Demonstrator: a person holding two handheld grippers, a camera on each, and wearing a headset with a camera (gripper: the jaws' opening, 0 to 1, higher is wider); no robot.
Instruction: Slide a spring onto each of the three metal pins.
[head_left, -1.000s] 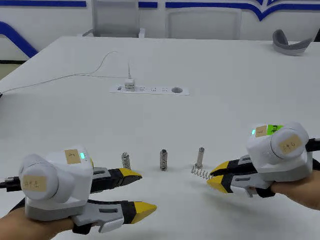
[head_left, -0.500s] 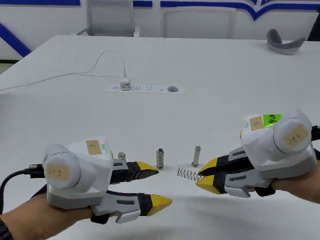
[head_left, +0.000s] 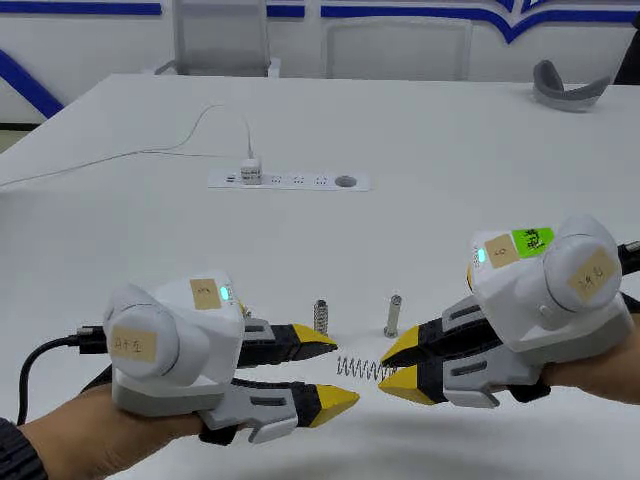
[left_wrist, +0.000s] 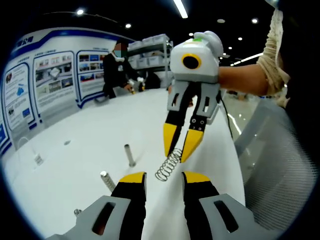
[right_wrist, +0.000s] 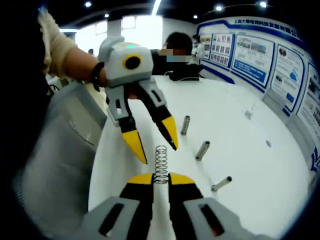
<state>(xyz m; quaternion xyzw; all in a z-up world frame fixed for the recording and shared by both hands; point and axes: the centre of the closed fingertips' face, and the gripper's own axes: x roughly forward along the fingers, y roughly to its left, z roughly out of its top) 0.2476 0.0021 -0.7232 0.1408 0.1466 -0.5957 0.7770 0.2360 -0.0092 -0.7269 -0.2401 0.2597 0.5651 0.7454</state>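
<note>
Right gripper (head_left: 385, 371) is pinching one end of the loose spring (head_left: 360, 369), which is sticking out sideways in the lower middle of the head view, just below the bare pin (head_left: 393, 314). Left gripper (head_left: 346, 369) is sitting spread wide around the spring's free end. Its body is mostly blocking the leftmost pin (right_wrist: 185, 125). The middle pin (head_left: 321, 316) is already wearing a spring. A power strip (head_left: 288, 181) is lying upper centre.

Leftmost pin (head_left: 245, 312) almost wholly hidden behind left hand-held gripper (head_left: 346, 369), one end of loose spring (head_left: 355, 368) out of sight between jaws of right hand-held gripper (head_left: 382, 374), chair (head_left: 222, 35) cut off by top edge, markings on power strip (head_left: 290, 181) too small to read
</note>
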